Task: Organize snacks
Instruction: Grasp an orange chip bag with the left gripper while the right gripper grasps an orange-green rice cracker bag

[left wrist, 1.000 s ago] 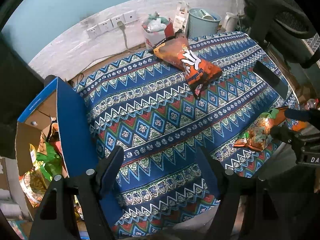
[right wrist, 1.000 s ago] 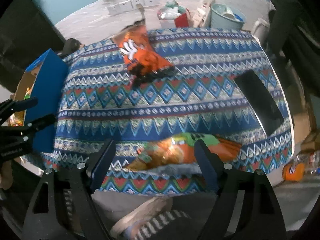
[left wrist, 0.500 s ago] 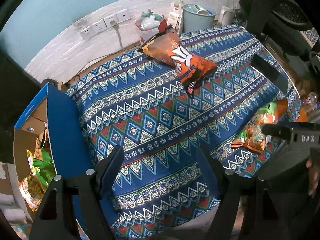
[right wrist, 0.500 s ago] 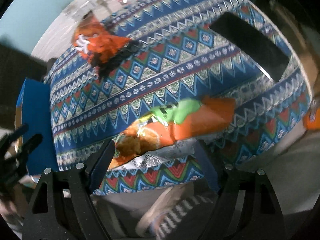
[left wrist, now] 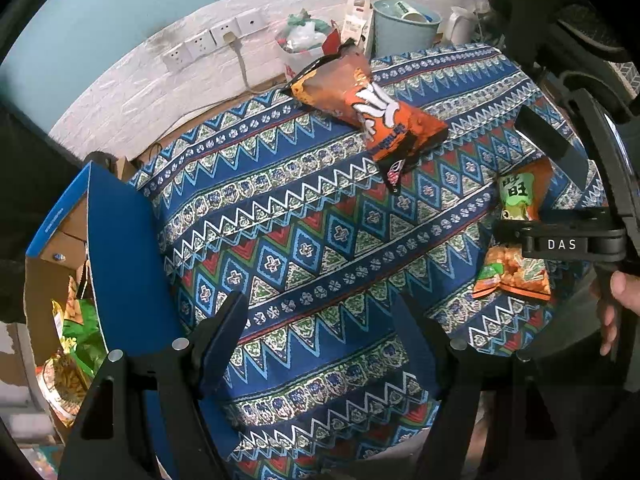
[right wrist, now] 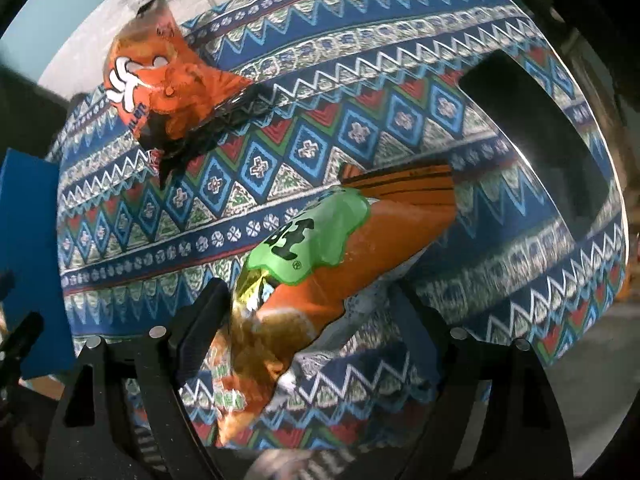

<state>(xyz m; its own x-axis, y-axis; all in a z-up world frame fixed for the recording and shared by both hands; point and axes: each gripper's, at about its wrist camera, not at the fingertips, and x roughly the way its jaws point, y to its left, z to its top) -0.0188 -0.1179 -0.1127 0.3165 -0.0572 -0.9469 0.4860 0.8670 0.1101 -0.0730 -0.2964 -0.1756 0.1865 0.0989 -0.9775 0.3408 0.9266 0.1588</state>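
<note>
An orange snack bag with a green label [right wrist: 320,264] lies at the near right edge of the patterned table [left wrist: 304,240]; it also shows in the left wrist view [left wrist: 516,240]. My right gripper [right wrist: 312,320] is open, its jaws on either side of this bag's near end, not closed on it. It also shows in the left wrist view [left wrist: 560,244], above the bag. A second orange bag with white lettering [left wrist: 372,108] lies at the far side, also in the right wrist view [right wrist: 164,84]. My left gripper [left wrist: 320,332] is open and empty over the table's near edge.
A blue-sided cardboard box [left wrist: 116,256] with several snack bags inside stands left of the table. A dark flat phone-like slab [right wrist: 532,128] lies at the table's right. A bin [left wrist: 404,28], bags and wall sockets sit behind the table.
My right gripper has moved forward and down until the green-labelled bag lies between its open jaws. My left gripper has shifted slightly; its view of the table is a little closer.
</note>
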